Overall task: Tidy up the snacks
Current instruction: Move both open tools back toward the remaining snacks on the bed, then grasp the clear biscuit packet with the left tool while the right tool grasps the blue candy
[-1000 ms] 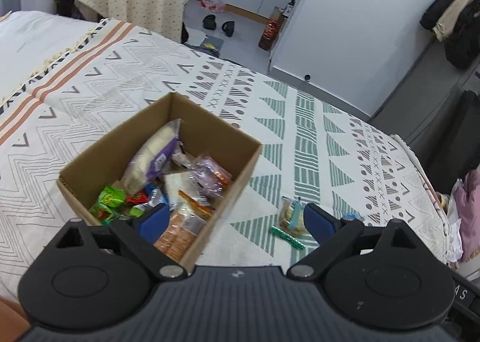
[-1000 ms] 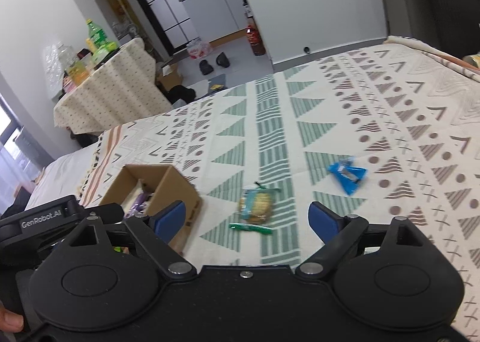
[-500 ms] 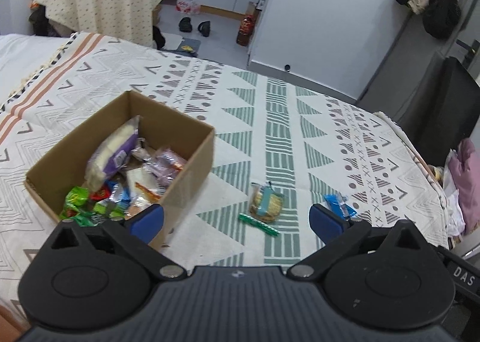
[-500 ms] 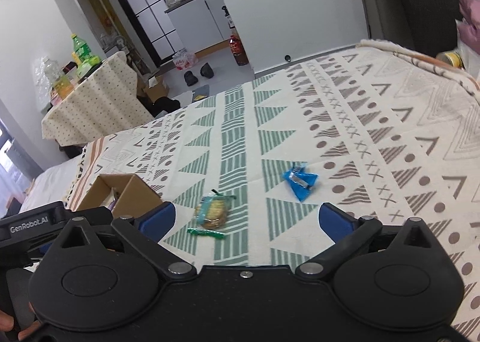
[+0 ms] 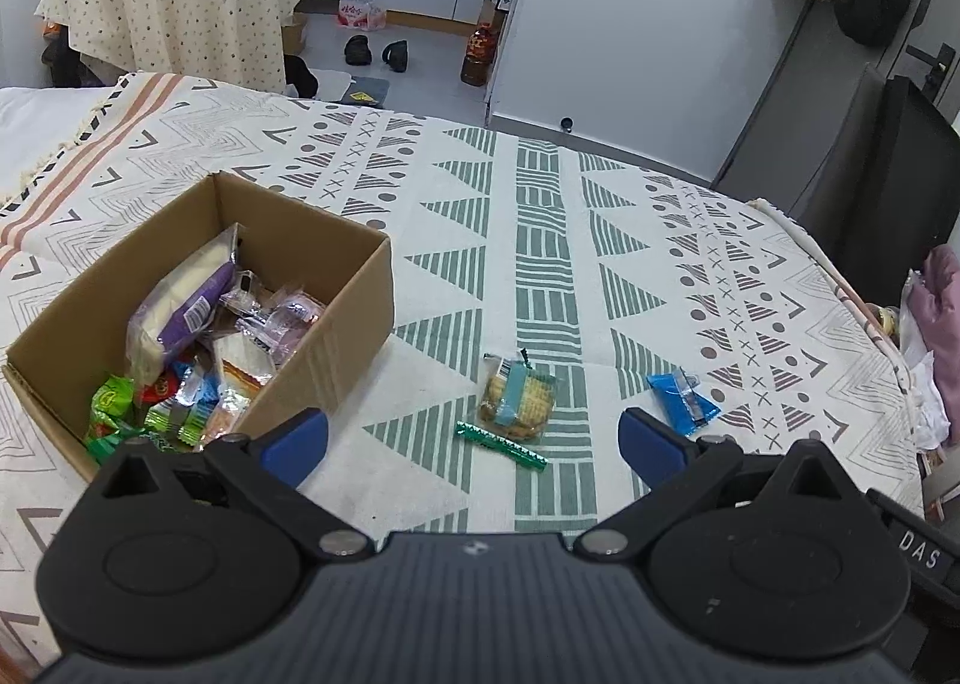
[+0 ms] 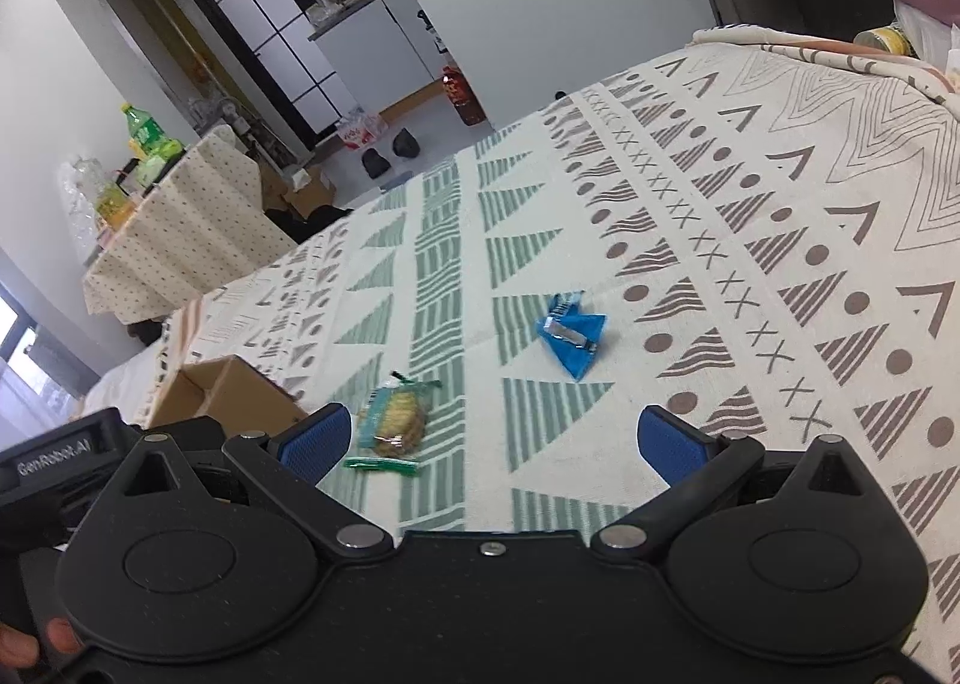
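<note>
A cardboard box (image 5: 336,336) (image 6: 240,390) holding several wrapped snacks sits on the patterned bedspread at the left. Three snacks lie loose on the cloth: a clear cookie packet (image 5: 519,396) (image 6: 396,414), a thin green stick wrapper (image 5: 501,444) (image 6: 381,464) just in front of it, and a blue packet (image 5: 684,402) (image 6: 570,339) farther right. My left gripper (image 5: 474,447) hangs open above the cloth, close in front of the cookie packet and green stick. My right gripper (image 6: 492,438) is open too, with the blue packet ahead between its fingers' line. Neither holds anything.
The patterned bedspread (image 5: 540,240) covers a bed. A cloth-covered table (image 5: 180,0) with bottles stands beyond it, shoes (image 5: 375,51) and a dark bottle (image 5: 477,54) on the floor. Pink clothing (image 5: 942,324) lies at the bed's right edge. The left gripper's body (image 6: 54,456) shows in the right wrist view.
The left gripper has drawn back and swung right from over the box, bringing the loose snacks into view. The right gripper has shifted right toward the blue packet. Both stayed open.
</note>
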Available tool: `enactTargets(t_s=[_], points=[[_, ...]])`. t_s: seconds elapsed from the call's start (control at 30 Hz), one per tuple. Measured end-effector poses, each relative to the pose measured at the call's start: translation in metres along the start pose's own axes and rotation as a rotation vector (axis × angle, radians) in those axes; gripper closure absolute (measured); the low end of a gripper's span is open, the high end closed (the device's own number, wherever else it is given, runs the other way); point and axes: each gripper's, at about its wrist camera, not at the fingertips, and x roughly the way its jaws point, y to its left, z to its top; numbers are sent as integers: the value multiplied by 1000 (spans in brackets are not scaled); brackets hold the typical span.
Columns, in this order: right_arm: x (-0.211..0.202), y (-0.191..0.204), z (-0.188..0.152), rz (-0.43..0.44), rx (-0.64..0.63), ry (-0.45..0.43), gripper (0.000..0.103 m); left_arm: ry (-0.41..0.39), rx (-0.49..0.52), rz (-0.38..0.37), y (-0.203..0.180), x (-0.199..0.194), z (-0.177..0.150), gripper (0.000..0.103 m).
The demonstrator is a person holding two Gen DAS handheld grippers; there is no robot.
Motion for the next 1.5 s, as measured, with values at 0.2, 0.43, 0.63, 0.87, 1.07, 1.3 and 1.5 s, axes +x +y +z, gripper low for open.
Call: enactTargets(t_s=[0.2, 0.43, 0.63, 0.87, 1.07, 1.3, 1.5], points=[[14, -14, 4, -20, 34, -6, 2, -15, -15, -1, 0, 13, 1, 3], [36, -16, 11, -34, 23, -1, 8, 3, -12, -26, -5, 37, 2, 10], [51, -13, 17, -57, -23, -20, 10, 31, 3, -60, -15, 58, 6, 17], [73, -18, 23, -104, -52, -21, 15, 93, -22, -69, -21, 86, 7, 21], [91, -20, 23, -113, -80, -23, 21, 126, -33, -65, -22, 112, 7, 23], [110, -19, 22, -105, -103, -12, 26, 141, -16, -58, -21, 134, 1, 31], [116, -23, 19, -117, -93, -9, 34, 120, 12, -63, -22, 141, -4, 42]])
